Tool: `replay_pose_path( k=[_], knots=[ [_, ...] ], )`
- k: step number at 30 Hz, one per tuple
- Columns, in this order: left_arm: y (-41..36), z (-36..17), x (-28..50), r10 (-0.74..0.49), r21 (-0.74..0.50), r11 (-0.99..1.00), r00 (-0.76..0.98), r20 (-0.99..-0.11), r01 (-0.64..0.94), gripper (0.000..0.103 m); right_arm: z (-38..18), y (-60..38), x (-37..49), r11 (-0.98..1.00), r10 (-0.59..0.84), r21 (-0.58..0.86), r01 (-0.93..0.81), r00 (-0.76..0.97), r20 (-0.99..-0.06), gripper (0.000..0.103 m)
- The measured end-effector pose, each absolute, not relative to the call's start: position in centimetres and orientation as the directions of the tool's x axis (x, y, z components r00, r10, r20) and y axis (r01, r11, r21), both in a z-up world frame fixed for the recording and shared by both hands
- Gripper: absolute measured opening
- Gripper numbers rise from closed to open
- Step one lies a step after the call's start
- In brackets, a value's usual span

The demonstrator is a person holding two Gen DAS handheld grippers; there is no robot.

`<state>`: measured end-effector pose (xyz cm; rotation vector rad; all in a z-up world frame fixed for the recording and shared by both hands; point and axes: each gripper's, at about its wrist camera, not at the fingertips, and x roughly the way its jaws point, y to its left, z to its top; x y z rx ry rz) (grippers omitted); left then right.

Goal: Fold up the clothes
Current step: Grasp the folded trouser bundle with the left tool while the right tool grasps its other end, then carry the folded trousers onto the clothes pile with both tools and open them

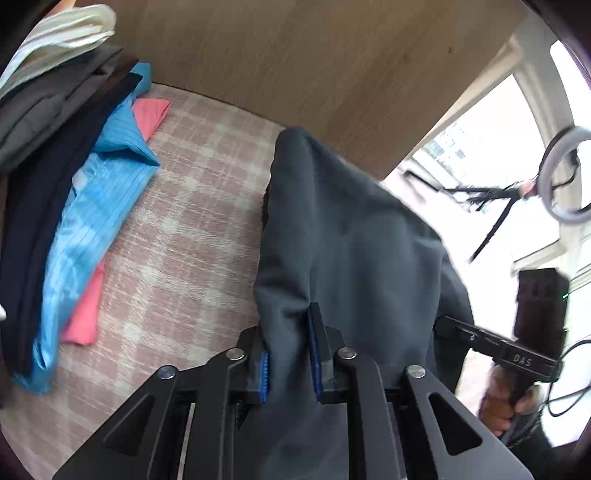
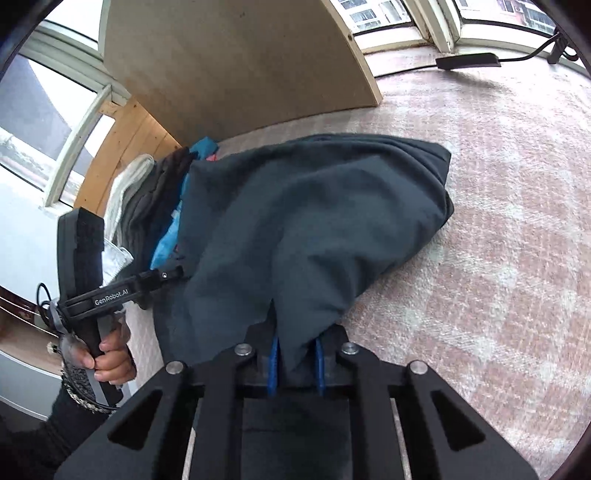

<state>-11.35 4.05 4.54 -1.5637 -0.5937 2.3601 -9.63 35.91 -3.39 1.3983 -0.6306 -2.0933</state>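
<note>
A dark grey-blue garment [image 1: 343, 236] hangs folded between both grippers, lifted above the pink checked bed surface [image 1: 177, 236]. My left gripper [image 1: 291, 354] is shut on one edge of it, cloth bunched between the blue pads. My right gripper [image 2: 297, 365] is shut on another edge of the same garment [image 2: 306, 221], whose far end rests on the surface. The right gripper also shows in the left wrist view [image 1: 443, 326], and the left gripper in the right wrist view [image 2: 173, 275].
A stack of folded clothes [image 1: 55, 122] in white, grey, navy, light blue and pink lies at the left. A wooden headboard panel [image 1: 295, 55] stands behind. Windows [image 2: 443, 14], a ring light [image 1: 565, 173] and cables are at the right.
</note>
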Motion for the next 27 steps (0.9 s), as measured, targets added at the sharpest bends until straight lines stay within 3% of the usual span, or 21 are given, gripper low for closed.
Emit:
replay_pose_path(
  k=[5, 7, 10, 13, 14, 15, 16, 17, 18, 22, 27],
  knots=[
    [4.9, 4.5, -10.3, 0.382, -0.433, -0.901, -0.417, -0.825, 0.031, 0.014, -0.4, 37.1, -8.0, -0.755, -0.651, 0.623, 0.206, -0.353, -0.672, 0.012],
    [5.0, 3.9, -10.2, 0.346, -0.392, -0.919, -0.402, -0.848, 0.036, 0.029, -0.6, 36.9, -8.1, -0.778, -0.626, 0.592, 0.21, -0.34, -0.702, 0.012],
    [4.7, 2.2, -10.6, 0.377, -0.415, -0.909, -0.355, -0.856, 0.037, 0.043, -1.1, 36.4, -8.4, -0.801, -0.599, 0.556, 0.223, -0.329, -0.73, 0.014],
    [5.1, 2.3, -10.2, 0.361, -0.39, -0.921, -0.38, -0.852, 0.0, 0.038, -1.9, 36.7, -9.2, -0.845, -0.535, 0.496, 0.202, -0.314, -0.784, 0.038],
    [5.2, 2.3, -10.1, 0.355, -0.384, -0.923, -0.384, -0.852, -0.001, 0.038, -2.4, 36.9, -9.5, -0.85, -0.527, 0.495, 0.182, -0.298, -0.796, 0.056],
    [5.2, 2.3, -10.1, 0.355, -0.387, -0.922, -0.387, -0.851, 0.004, 0.035, -3.2, 37.2, -9.7, -0.84, -0.542, 0.516, 0.165, -0.287, -0.79, 0.059],
    [5.1, 2.4, -10.1, 0.359, -0.392, -0.92, -0.389, -0.848, 0.006, 0.034, -4.0, 37.4, -9.9, -0.826, -0.563, 0.544, 0.149, -0.279, -0.778, 0.058],
    [5.0, 2.4, -10.1, 0.363, -0.398, -0.917, -0.391, -0.846, 0.009, 0.033, -4.9, 37.6, -9.9, -0.798, -0.601, 0.587, 0.136, -0.261, -0.756, 0.045],
    [4.9, 2.5, -10.1, 0.367, -0.404, -0.915, -0.394, -0.843, 0.012, 0.029, -5.7, 37.7, -9.8, -0.763, -0.643, 0.634, 0.123, -0.24, -0.727, 0.02],
    [3.7, 3.2, -9.4, 0.446, -0.506, -0.862, -0.413, -0.794, 0.043, 0.016, -3.8, 37.1, -9.3, -0.729, -0.681, 0.664, 0.165, -0.27, -0.681, 0.012],
    [3.7, 5.3, -7.8, 0.526, -0.599, -0.8, -0.441, -0.727, 0.031, 0.016, 4.1, 37.7, -7.6, -0.725, -0.686, 0.641, 0.253, -0.355, -0.636, 0.011]
  ],
)
